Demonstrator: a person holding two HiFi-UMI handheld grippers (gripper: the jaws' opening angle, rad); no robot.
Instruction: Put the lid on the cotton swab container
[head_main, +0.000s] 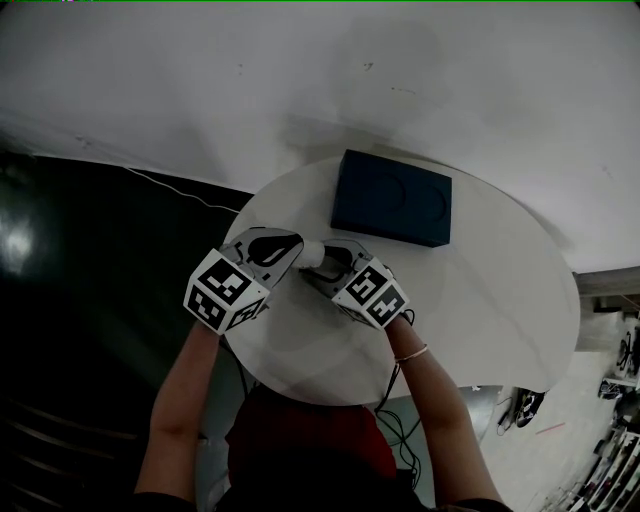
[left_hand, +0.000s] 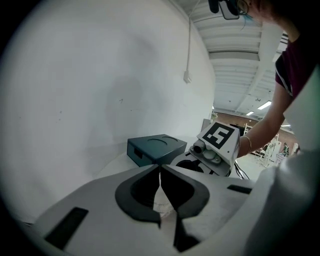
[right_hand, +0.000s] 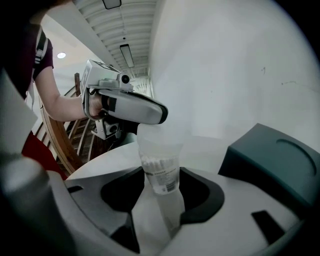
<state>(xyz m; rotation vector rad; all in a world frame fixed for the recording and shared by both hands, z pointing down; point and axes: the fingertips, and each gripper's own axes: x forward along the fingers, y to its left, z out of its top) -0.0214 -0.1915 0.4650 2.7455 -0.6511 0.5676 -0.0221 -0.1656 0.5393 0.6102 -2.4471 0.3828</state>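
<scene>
Right gripper (right_hand: 159, 187) jaws grasp the cotton swab container (right_hand: 161, 172); left gripper (left_hand: 160, 175) jaws pinch the lid (right_hand: 156, 135) atop it, apparently nearly seated.

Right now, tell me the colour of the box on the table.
Dark teal box, clearest in the head view.

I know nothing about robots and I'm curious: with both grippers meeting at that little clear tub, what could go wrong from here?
1. The left gripper pinches the translucent lid by a thin part, so the lid may sit crooked or slip out.
2. The right gripper holds the clear plastic cotton swab container tilted above the table, so pressing could twist it loose and spill the swabs.
</scene>
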